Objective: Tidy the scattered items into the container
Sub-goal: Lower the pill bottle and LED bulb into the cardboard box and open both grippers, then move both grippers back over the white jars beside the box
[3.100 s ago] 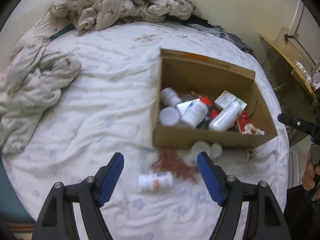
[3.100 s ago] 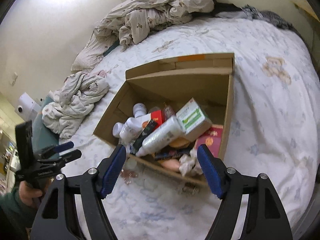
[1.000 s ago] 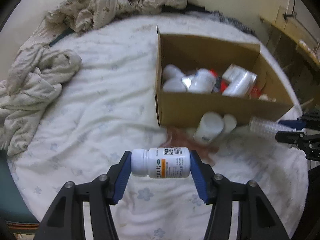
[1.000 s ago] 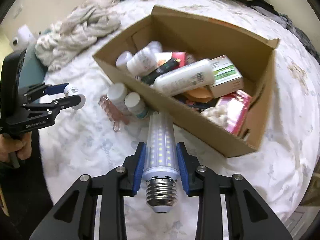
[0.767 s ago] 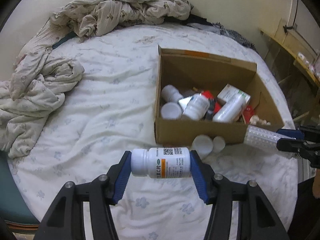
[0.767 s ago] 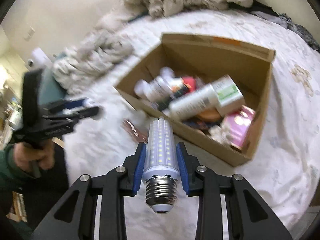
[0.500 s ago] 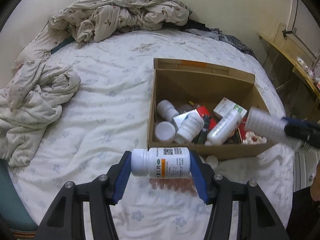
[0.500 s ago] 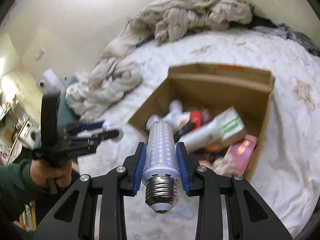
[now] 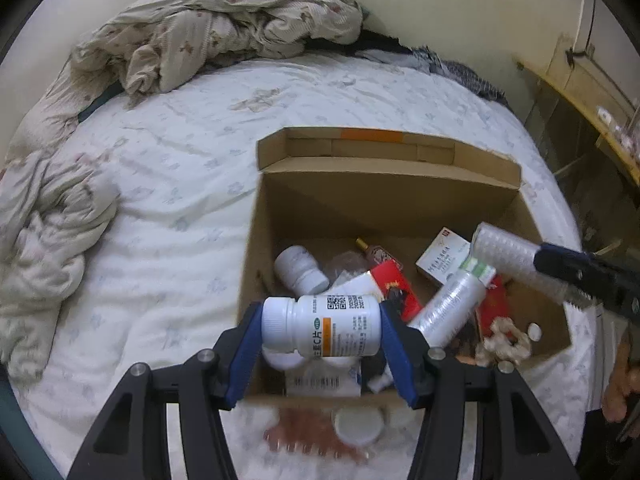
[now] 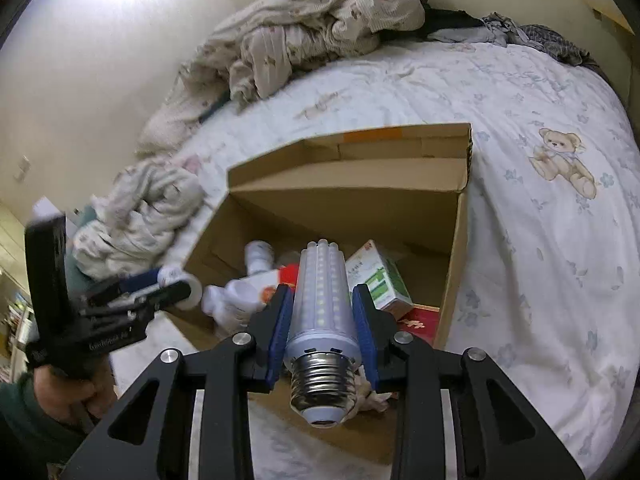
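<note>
Box (image 9: 256, 264) — bottles (image 9: 302, 270), cartons (image 9: 442, 258), perhaps more.

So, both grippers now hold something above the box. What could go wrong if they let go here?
The LED corn bulb in the right gripper could crack when it lands on the hard bottles in the cardboard box. The pill bottle in the left gripper hangs near the box's front wall and may fall outside, beside the white cap on the bed.

Both wrist views look steeply down from close above the open cardboard box (image 9: 384, 200) on the bed (image 9: 180, 184). The left view faces it from the near left corner, the right view (image 10: 348, 208) from the near side. Both share the box and rumpled bedding (image 9: 224, 28).
</note>
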A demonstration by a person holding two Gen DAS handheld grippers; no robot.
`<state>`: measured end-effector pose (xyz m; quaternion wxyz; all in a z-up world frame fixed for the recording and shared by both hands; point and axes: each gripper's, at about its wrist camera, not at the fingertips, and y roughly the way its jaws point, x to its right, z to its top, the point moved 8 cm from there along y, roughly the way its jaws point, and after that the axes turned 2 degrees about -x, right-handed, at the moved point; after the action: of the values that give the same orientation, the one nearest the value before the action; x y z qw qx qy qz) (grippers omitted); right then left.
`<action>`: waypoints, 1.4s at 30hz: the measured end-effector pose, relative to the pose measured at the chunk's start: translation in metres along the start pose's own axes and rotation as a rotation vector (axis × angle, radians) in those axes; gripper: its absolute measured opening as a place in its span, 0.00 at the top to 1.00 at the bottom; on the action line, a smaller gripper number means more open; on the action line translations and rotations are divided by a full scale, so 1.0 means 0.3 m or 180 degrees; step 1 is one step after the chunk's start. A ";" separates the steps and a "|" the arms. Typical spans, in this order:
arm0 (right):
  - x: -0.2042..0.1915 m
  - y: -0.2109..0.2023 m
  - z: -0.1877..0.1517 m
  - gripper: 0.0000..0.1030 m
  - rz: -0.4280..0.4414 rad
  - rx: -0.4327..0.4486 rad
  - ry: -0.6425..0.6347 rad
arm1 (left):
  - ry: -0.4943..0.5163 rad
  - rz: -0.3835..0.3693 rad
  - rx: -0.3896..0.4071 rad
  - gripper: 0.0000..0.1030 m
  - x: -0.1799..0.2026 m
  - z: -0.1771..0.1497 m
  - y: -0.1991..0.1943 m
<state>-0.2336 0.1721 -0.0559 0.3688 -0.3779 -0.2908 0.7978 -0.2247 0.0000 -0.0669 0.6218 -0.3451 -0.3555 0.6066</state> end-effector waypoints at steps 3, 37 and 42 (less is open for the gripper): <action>0.007 0.031 -0.004 0.67 -0.0052 -0.0053 -0.0025 | -0.0004 -0.0022 -0.0096 0.44 0.016 0.028 0.064; -0.007 -0.124 0.018 0.38 0.0146 0.0240 0.0219 | -0.0313 -0.0202 0.0049 0.24 -0.041 0.041 -0.144; -0.078 -0.167 -0.039 0.38 0.0259 0.0231 0.0098 | -0.0269 -0.0269 0.0021 0.24 -0.068 -0.083 -0.220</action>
<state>-0.1952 0.1834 -0.0159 0.3540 -0.3880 -0.2405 0.8163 -0.1697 -0.0220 -0.0233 0.6324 -0.3017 -0.3938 0.5950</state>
